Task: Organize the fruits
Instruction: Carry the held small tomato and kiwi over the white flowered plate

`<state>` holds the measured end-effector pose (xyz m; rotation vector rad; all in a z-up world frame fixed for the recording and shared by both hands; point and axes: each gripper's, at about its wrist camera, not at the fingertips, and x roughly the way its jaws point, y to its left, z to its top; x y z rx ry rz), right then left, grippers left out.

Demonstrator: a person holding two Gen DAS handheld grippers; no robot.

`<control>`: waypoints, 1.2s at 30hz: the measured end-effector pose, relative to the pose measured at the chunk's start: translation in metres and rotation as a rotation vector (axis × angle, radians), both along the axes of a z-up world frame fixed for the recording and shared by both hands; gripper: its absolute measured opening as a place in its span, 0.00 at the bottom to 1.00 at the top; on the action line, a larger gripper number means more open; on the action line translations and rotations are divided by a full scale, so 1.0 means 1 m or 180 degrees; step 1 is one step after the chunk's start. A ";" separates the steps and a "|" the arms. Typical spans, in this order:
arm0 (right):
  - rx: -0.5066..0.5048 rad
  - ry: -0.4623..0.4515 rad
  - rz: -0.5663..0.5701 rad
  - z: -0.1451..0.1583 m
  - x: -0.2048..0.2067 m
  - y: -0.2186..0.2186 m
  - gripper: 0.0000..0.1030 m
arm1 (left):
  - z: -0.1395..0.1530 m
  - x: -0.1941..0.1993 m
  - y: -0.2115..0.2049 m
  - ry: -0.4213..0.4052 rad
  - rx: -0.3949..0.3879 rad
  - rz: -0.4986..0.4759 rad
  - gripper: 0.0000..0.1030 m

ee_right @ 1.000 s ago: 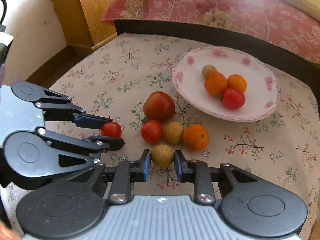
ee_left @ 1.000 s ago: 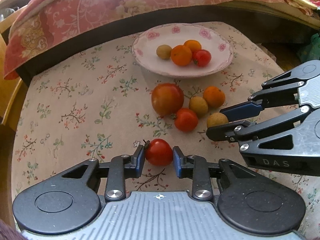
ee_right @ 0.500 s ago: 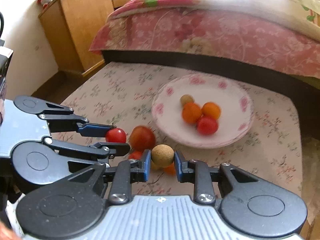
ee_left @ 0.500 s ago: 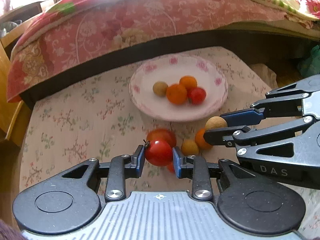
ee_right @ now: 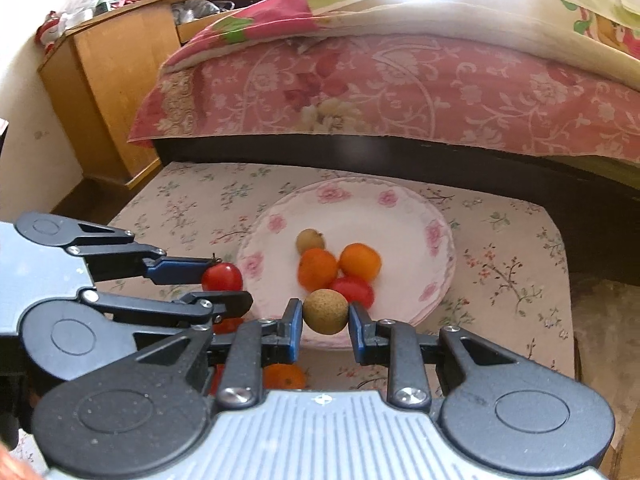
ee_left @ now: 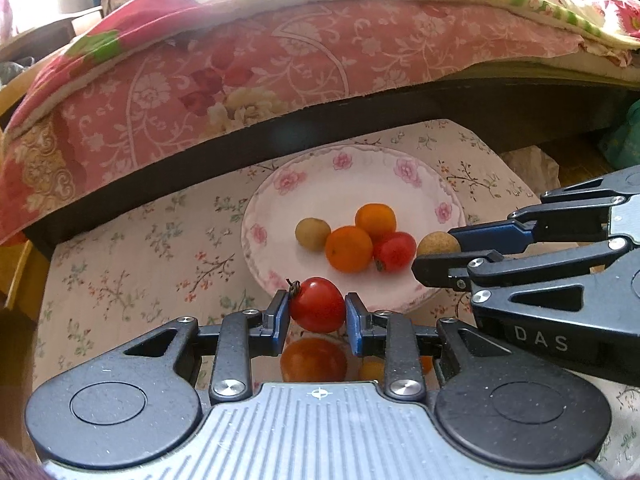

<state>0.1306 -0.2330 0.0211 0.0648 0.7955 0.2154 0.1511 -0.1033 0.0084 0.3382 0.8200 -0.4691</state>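
Note:
My left gripper (ee_left: 317,312) is shut on a small red tomato (ee_left: 317,303) and holds it above the near rim of the white flowered plate (ee_left: 404,172). My right gripper (ee_right: 325,320) is shut on a round tan fruit (ee_right: 325,311), also over the plate's (ee_right: 400,216) near edge. On the plate lie two oranges (ee_left: 348,249), a red tomato (ee_left: 394,250) and a tan fruit (ee_left: 312,233). Beneath the grippers a large tomato (ee_left: 314,360) and an orange (ee_right: 285,376) rest on the cloth, partly hidden. The right gripper (ee_left: 436,252) shows at the right of the left wrist view.
The low table wears a floral cloth (ee_left: 132,256). A bed with a pink flowered cover (ee_left: 240,80) and a dark frame runs close behind the plate. A wooden cabinet (ee_right: 108,80) stands at the far left, and the floor drops off past the table's right edge (ee_right: 568,280).
Both grippers lifted their fruits off the cloth and carried them forward to the plate's near rim. The loose fruits on the cloth slipped below and behind the grippers.

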 end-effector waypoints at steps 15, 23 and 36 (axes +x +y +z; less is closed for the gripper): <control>-0.0038 0.0070 -0.0064 -0.015 0.023 -0.009 0.29 | -0.015 0.017 -0.010 0.0044 0.0046 0.0008 0.36; -0.0013 0.0061 -0.0101 -0.018 0.025 -0.011 0.29 | -0.018 0.020 -0.012 0.0049 0.0045 0.0034 0.38; -0.0041 -0.0015 -0.0112 -0.014 0.022 -0.011 0.31 | -0.014 0.022 -0.008 0.0016 0.0024 0.0089 0.43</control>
